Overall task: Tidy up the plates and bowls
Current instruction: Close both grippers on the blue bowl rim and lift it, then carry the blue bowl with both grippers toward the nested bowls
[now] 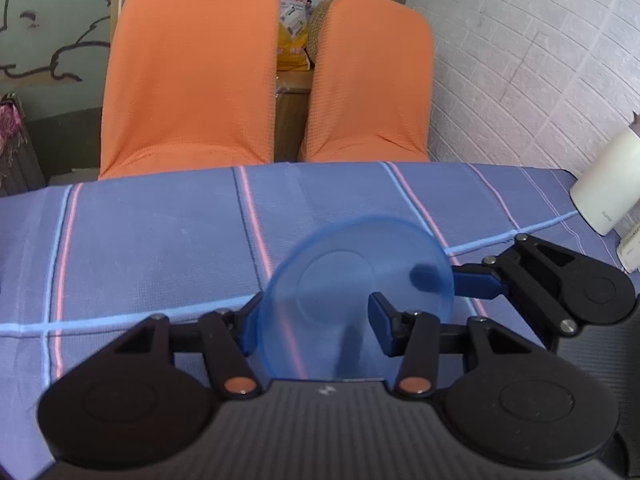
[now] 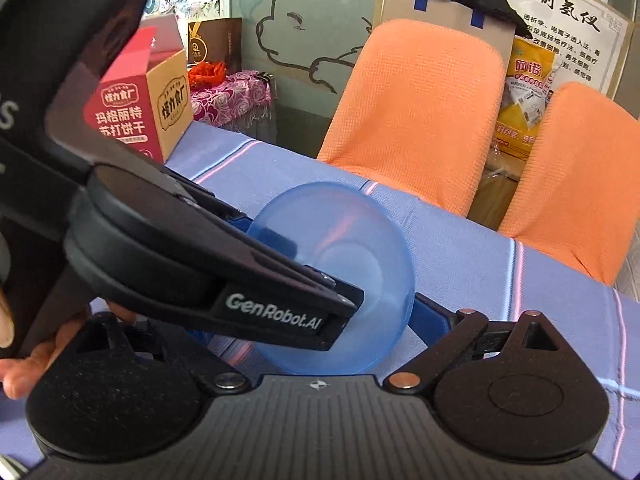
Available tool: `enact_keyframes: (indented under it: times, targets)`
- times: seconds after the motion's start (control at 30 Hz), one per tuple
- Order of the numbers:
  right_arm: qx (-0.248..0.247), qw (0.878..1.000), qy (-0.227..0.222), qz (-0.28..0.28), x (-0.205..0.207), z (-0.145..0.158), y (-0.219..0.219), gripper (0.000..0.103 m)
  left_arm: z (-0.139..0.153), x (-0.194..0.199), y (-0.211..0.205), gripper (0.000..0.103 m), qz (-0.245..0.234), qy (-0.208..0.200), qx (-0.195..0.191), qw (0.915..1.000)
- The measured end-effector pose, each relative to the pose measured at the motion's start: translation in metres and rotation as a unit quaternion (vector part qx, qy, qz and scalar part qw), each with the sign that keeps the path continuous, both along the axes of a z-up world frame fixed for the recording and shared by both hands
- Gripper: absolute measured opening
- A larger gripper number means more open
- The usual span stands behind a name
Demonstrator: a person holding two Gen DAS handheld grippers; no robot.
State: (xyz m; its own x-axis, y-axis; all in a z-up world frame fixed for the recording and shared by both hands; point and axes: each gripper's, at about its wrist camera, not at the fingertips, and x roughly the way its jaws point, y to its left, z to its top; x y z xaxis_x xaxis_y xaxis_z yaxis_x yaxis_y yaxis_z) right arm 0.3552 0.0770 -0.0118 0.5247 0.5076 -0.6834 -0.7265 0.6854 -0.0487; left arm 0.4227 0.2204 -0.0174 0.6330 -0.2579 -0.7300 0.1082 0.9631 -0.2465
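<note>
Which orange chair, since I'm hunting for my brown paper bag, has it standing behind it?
The orange chair on the left in the right wrist view, nearest the red biscuit box; the blue-handled bag rises behind its back.

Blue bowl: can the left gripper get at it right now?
Likely yes: the bowl sits between the left gripper's open fingers with nothing between, while the right gripper seems to pinch its rim.

Reads "GenRobot.AI" in grey letters on the black left gripper (image 2: 280, 280). Says "怪力食厂" and "玛格丽特 苏打饼干" on the red and brown box (image 2: 140, 112) (a biscuit box). Shows "网诺" on the yellow bag (image 2: 528, 96). Big black writing on the wall poster (image 2: 560, 12), hard to read fully.
</note>
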Motion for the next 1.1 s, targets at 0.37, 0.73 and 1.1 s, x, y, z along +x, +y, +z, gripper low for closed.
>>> enact_keyframes:
  times: [0.37, 0.73, 1.1]
  targets:
    - [-0.029, 1.0, 0.004, -0.006, -0.022, 0.004, -0.009, 0.085, 0.003, -0.026, -0.021, 0.05, -0.004, 0.011, -0.001, 0.9999]
    - [-0.019, 0.998, 0.057, -0.025, 0.0, -0.023, -0.026, 0.087, -0.016, -0.021, -0.018, 0.067, 0.013, 0.005, 0.018, 0.9997]
    - [-0.021, 0.997, 0.062, -0.037, 0.0, -0.023, -0.029, 0.088, -0.01, -0.013, -0.018, 0.069, 0.014, -0.008, 0.016, 0.9997]
